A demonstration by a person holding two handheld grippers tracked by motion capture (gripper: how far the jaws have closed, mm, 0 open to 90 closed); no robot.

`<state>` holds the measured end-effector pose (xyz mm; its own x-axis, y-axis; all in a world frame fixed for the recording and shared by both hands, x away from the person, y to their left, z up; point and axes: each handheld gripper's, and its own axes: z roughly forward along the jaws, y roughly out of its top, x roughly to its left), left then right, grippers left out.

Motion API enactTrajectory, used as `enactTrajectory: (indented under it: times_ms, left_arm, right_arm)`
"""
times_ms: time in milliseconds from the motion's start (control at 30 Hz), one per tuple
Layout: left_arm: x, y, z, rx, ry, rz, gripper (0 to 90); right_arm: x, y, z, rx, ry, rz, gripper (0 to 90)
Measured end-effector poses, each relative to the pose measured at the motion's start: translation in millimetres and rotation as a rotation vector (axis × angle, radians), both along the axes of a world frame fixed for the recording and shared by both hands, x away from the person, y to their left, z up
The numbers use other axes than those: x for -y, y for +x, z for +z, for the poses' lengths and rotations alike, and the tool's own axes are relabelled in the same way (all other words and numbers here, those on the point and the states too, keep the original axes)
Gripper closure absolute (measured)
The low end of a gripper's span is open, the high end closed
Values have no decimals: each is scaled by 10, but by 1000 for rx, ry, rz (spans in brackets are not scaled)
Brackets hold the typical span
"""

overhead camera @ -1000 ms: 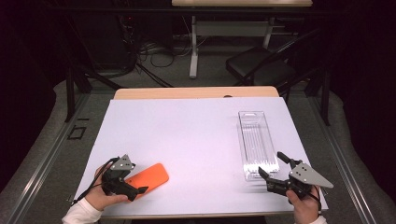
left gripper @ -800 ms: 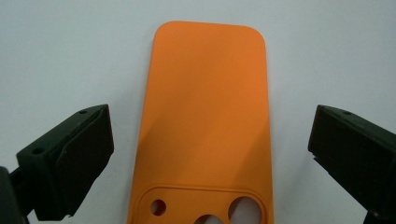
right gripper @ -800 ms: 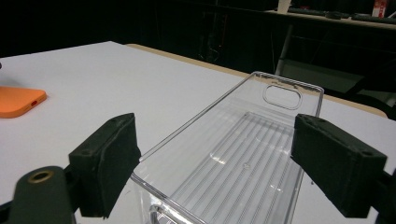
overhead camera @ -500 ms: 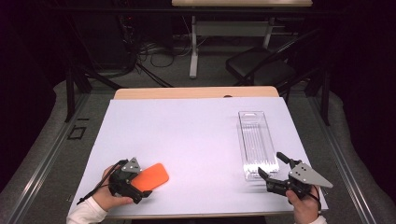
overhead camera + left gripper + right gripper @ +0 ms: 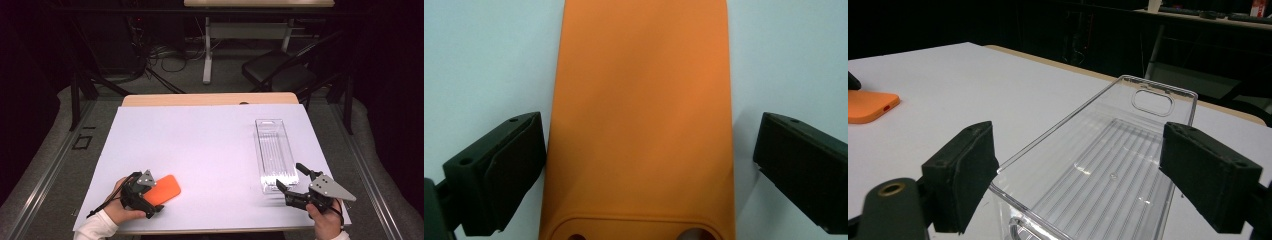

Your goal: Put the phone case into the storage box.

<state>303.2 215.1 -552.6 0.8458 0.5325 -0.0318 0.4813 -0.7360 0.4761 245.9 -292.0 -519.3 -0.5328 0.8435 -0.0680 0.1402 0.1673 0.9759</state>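
Observation:
A flat orange phone case point(image 5: 166, 187) lies on the white sheet near the front left. My left gripper point(image 5: 151, 196) stands open over the case's near end. In the left gripper view the case point(image 5: 639, 75) runs between the two black jaws: the left pad sits right beside its edge, and a gap shows at the right pad. A clear ribbed plastic tray point(image 5: 274, 150) lies lengthwise at the right. My right gripper point(image 5: 288, 175) is open at the tray's near end, and in its own view the tray point(image 5: 1063, 117) lies between and ahead of the wide jaws point(image 5: 1083, 145).
The white sheet point(image 5: 200, 145) covers most of the wooden table, with a strip of wood showing at the far edge point(image 5: 210, 99). A dark chair point(image 5: 280, 72) and desk legs stand on the floor beyond. The orange case point(image 5: 868, 107) also appears far left in the right gripper view.
My left gripper has slid a little to the right, so its jaws now straddle the orange case's near end. The right gripper and the tray have not moved.

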Motion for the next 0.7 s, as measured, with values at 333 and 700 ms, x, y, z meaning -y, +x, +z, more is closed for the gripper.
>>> enactTrajectory:
  times_ms: [333, 700]
  left_arm:
    - [-23, 5, -1, 1, -15, 7, 32]
    - [-66, -17, 10, 18, -38, 15, 102]
  right_arm:
    - [1, -6, 5, -2, -3, 0, 144]
    - [4, -4, 3, 1, -1, -1, 144]
